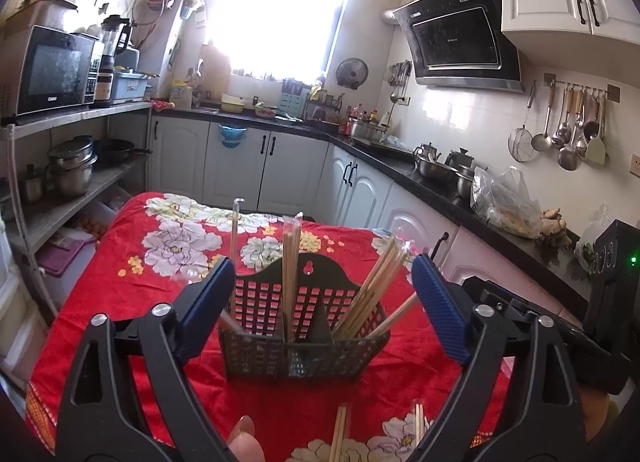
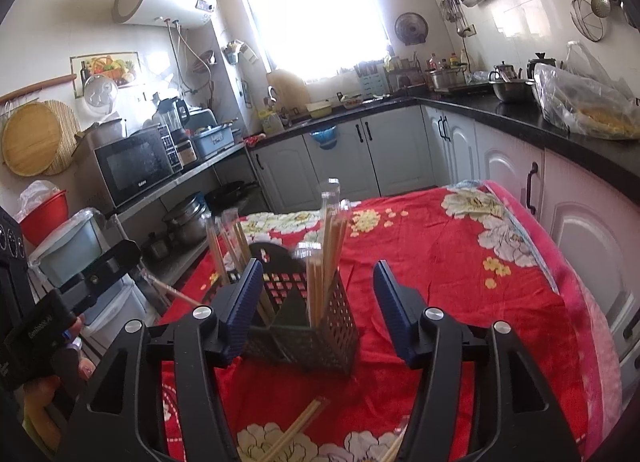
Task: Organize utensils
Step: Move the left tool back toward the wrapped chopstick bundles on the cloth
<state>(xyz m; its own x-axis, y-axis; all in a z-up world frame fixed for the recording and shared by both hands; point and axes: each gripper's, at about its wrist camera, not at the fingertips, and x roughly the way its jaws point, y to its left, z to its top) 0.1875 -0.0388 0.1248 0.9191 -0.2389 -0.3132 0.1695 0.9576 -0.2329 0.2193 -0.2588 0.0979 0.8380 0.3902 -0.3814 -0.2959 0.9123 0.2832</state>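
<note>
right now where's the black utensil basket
The black utensil basket stands on the red floral cloth, in the middle of both wrist views just ahead of the fingertips, with wrapped chopsticks upright in it and more chopsticks lying on the cloth nearer the cameras.

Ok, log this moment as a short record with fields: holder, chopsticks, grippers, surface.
holder: black perforated utensil holder, upright on the cloth, with compartments
chopsticks in holder: wrapped pairs standing in it, some leaning right
chopsticks loose: pairs lying on the cloth nearer the cameras
left gripper: open, empty
right gripper: open, empty
surface: red floral cloth
</note>
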